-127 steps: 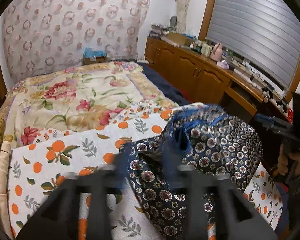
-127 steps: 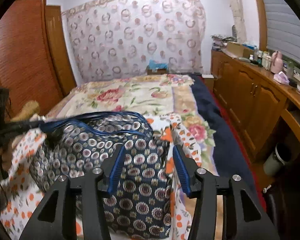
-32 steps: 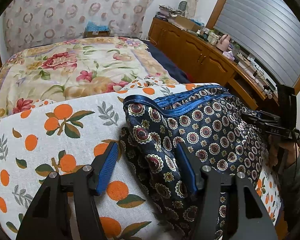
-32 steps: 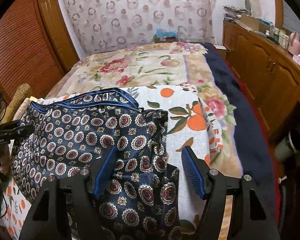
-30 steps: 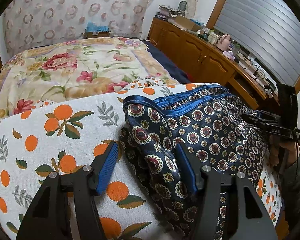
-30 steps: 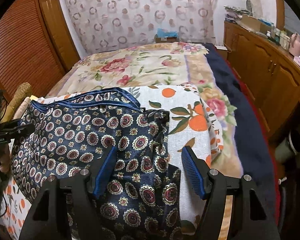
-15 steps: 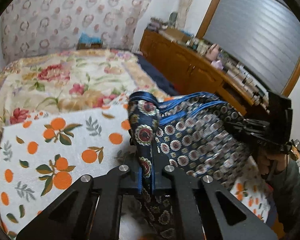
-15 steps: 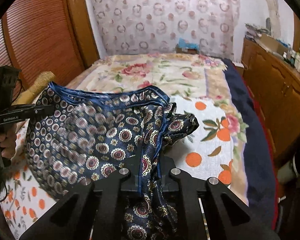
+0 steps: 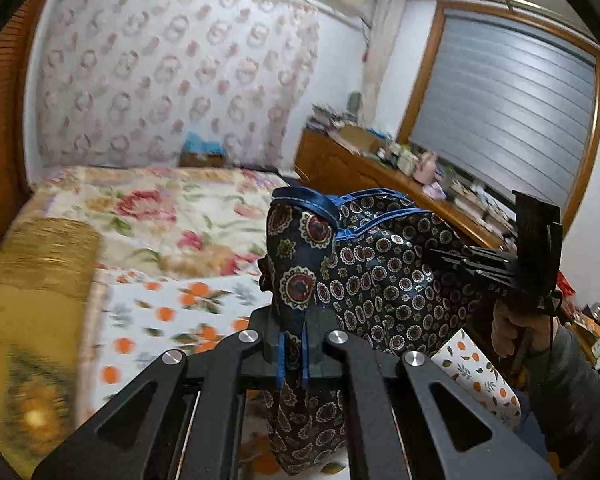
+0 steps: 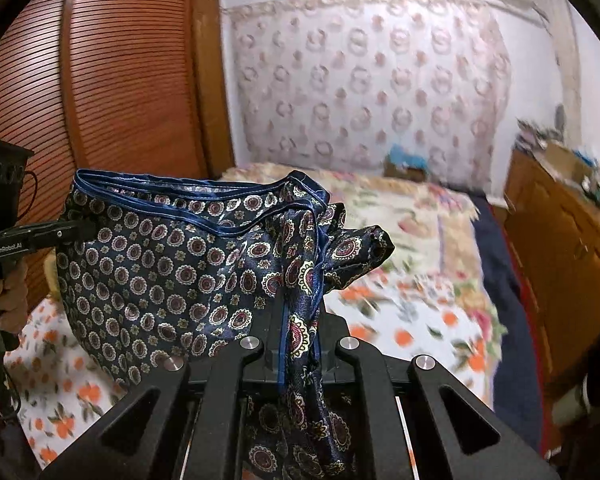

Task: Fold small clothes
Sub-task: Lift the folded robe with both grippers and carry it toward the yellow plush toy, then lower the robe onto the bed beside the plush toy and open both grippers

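A pair of dark navy shorts with round medallion print and a blue waistband hangs in the air between both grippers. My left gripper is shut on one end of the waistband. My right gripper is shut on the other end; the shorts spread to the left in its view. The right gripper also shows from the left wrist view, and the left gripper from the right wrist view. The shorts are lifted above the white orange-print cloth on the bed.
A floral bedspread covers the bed behind. A wooden sideboard with clutter runs along the right. A wooden louvred wardrobe stands on the left. A gold cushion lies at the bed's left edge.
Both grippers closed on the waistband ends and lifted the shorts off the orange-print cloth. The shorts now hang stretched between them, higher than half a second ago.
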The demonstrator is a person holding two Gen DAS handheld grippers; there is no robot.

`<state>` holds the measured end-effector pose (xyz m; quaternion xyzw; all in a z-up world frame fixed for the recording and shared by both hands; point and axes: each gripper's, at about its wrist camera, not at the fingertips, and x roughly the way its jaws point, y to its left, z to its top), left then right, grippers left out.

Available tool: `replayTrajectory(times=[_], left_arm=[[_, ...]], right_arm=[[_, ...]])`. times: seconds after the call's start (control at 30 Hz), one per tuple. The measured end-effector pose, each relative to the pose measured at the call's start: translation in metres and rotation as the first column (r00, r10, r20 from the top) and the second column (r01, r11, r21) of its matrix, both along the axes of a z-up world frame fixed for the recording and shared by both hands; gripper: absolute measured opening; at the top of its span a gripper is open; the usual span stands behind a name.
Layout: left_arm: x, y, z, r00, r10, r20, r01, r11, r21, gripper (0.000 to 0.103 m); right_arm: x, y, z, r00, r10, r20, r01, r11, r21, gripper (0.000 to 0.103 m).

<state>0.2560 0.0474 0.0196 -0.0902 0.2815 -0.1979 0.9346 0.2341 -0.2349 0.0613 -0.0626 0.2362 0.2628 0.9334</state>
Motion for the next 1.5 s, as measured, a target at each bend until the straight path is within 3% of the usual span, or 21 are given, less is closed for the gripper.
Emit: replayTrajectory(times=[0.3,0.63,0.8,0.97,1.07,1.2,1.27,1.33,1.5], left_arm=[[-0.044,0.081,0.021,0.975,0.209,0.078,-0.211,0.977,0.014,0.006],[-0.058,0.166,-0.017,0.903,0.427,0.052,-0.427,0.904,-0.021,0.006],[-0.069,0.188,-0.04,0.875,0.484,0.028,-0.483,0.875,-0.027,0.006],[-0.077,0.2,-0.057,0.852,0.523,-0.004,-0.523,0.852,-0.016,0.006],[-0.079,0.205,-0.066,0.843,0.538,-0.025,-0.538,0.843,-0.001,0.006],[-0.075,0.206,-0.072,0.836,0.548,-0.033,-0.547,0.837,0.028,0.006],[-0.074,0.206,-0.072,0.836,0.547,-0.032,-0.546,0.837,0.036,0.006],[-0.075,0.204,-0.071,0.834,0.552,-0.031,-0.55,0.834,0.048,0.006],[-0.072,0.205,-0.071,0.826,0.563,-0.031,-0.559,0.825,0.078,0.012]], right_arm=[[0.024,0.074,0.022,0.98,0.175,0.09,-0.174,0.985,-0.01,0.009],[0.121,0.198,0.014,0.924,0.351,0.148,-0.334,0.933,-0.133,0.008],[0.156,0.258,0.002,0.902,0.405,0.15,-0.368,0.902,-0.225,0.008],[0.191,0.313,-0.011,0.887,0.448,0.112,-0.411,0.876,-0.251,0.007],[0.202,0.331,-0.016,0.874,0.475,0.099,-0.438,0.86,-0.262,0.007],[0.215,0.346,-0.024,0.883,0.465,0.07,-0.433,0.863,-0.261,0.008],[0.223,0.349,-0.024,0.894,0.445,0.052,-0.423,0.876,-0.231,0.015],[0.232,0.362,-0.026,0.913,0.407,0.035,-0.389,0.893,-0.227,0.04],[0.233,0.372,-0.024,0.94,0.333,0.074,-0.307,0.921,-0.241,0.06]])
